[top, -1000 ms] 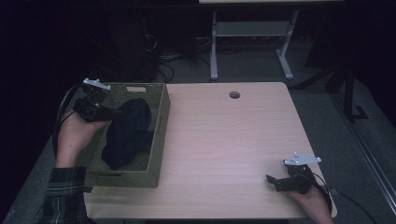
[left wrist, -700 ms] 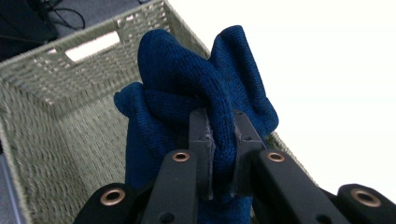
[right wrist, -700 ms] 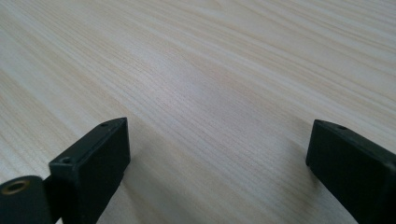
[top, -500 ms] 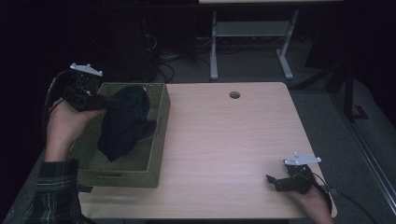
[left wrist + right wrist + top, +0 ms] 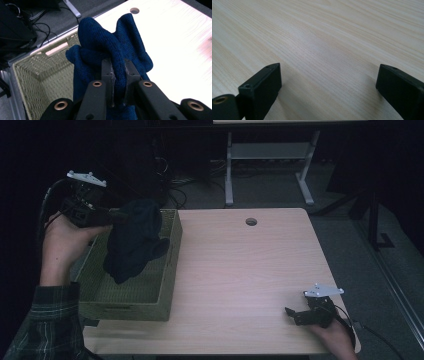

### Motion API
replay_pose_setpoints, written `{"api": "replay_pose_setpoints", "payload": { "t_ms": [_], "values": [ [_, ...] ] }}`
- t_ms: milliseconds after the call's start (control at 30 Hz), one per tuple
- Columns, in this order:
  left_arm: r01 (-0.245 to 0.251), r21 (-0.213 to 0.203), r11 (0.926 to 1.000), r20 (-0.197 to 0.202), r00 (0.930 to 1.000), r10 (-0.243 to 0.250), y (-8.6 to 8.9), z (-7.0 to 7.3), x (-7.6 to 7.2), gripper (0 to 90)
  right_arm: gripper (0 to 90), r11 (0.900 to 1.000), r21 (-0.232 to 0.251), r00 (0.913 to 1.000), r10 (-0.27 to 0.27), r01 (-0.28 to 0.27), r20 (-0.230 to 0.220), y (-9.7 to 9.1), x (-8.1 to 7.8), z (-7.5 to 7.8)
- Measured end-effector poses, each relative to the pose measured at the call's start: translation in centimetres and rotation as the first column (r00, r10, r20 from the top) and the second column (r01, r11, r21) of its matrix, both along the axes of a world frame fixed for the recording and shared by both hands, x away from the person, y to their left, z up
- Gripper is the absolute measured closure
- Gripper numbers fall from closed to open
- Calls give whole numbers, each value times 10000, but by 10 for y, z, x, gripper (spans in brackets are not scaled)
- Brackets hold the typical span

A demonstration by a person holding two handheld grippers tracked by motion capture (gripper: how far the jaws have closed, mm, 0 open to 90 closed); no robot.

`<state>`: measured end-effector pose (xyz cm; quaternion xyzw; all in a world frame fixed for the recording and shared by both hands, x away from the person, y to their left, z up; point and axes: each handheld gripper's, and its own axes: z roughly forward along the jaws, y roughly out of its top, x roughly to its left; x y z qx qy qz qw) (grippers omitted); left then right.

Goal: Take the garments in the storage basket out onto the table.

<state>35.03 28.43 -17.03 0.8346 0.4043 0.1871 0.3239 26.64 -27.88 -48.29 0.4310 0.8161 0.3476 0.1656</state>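
Sweater pinched in left gripper above basket at 9 o'clock, lifting clear; right gripper jaws apart, idle on table at 5.

The dark blue knitted garment runs off the bottom edge in the left gripper view, its lower part hidden behind the left gripper. In the high view, it covers part of the woven basket's floor. A pale smear at the left gripper view's right edge is too blurred to identify.

Dark blue knit cloth bunched, hanging above woven basket.
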Motion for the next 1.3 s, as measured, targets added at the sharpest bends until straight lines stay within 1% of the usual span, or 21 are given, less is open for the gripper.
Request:
{"api": "replay_pose_setpoints", "payload": {
  "t_ms": [33, 67, 167, 200, 267, 400, 433, 467, 500, 567, 633, 733, 800, 967, 1000, 1033, 1100, 1167, 1300],
  "values": [
    [31, -30, 10000, 30, 10000, -31, -2, 2, 0, 822, 58, 10000, 0, 10000, 0, 0, 5, 0, 0, 0],
    [138, 38, 9999, 26, 9999, -138, -3, 4, 0, 821, 58, 10000, -7, 10000, 19, -19, 26, 0, 0, 0],
    [249, -105, 9996, 33, 9997, -249, -8, 6, 0, 821, 58, 10000, 10, 10000, 1, -1, -13, 0, 0, 0],
    [327, -85, 9994, 39, 9995, -326, -10, 7, 1, 821, 58, 10000, 10, 10000, 0, 0, -17, 0, 0, 0],
    [459, -162, 9988, -33, 9989, -460, -14, 7, 2, 822, 58, 10000, 7, 10000, 4, -4, -10, 0, 0, 0],
    [772, -118, 9969, -155, 9969, -774, -24, 8, 4, 822, 58, 10000, 7, 10000, 4, -4, -11, 0, 0, 0],
    [772, -118, 9969, -155, 9969, -774, -24, 8, 4, 822, 58, 10000, 7, 10000, -2, 2, -18, 0, 0, 0],
    [922, -142, 9956, -225, 9955, -925, -30, 9, 5, 822, 58, 10000, 11, 10000, -9, 9, -26, 0, 0, 0],
    [1061, -99, 9943, -227, 9941, -1063, -33, 10, 6, 822, 58, 10000, 12, 10000, -6, 6, -25, 0, 0, 0],
    [1184, -211, 9927, -272, 9925, -1190, -39, 11, 6, 822, 58, 10000, 11, 10000, -5, 5, -25, 0, 0, 0],
    [1330, -204, 9909, -299, 9906, -1336, -45, 13, 6, 822, 58, 10000, 13, 10000, -9, 9, -23, 0, 0, 0],
    [1634, -61, 9865, -305, 9861, -1635, -54, 15, 8, 822, 58, 10000, 14, 10000, -5, 5, -20, 0, 0, 0],
    [1804, -43, 9836, -336, 9830, -1804, -60, 17, 8, 822, 58, 10000, 14, 10000, -7, 7, -21, 0, 0, 0],
    [2090, 20, 9779, -370, 9773, -2087, -75, 18, 9, 822, 58, 10000, 16, 10000, -11, 11, -29, 0, 0, 0],
    [2090, 20, 9779, -370, 9773, -2087, -75, 18, 9, 822, 58, 10000, 16, 10000, -11, 11, -29, 0, 0, 0],
    [2211, 6, 9753, -425, 9744, -2209, -81, 16, 10, 821, 58, 10000, 12, 10000, -10, 10, -25, 0, 0, 0],
    [2338, 25, 9723, -467, 9713, -2334, -88, 15, 10, 821, 58, 10000, 12, 10000, -9, 9, -26, 0, 0, 0],
    [2465, -39, 9691, -510, 9678, -2464, -95, 13, 10, 821, 58, 10000, 15, 10000, -15, 15, -25, 0, 0, 0],
    [2765, -54, 9610, -638, 9590, -2762, -111, 8, 11, 822, 58, 10000, 10, 10000, -4, 4, -21, 0, 0, 0]
  ]
}}
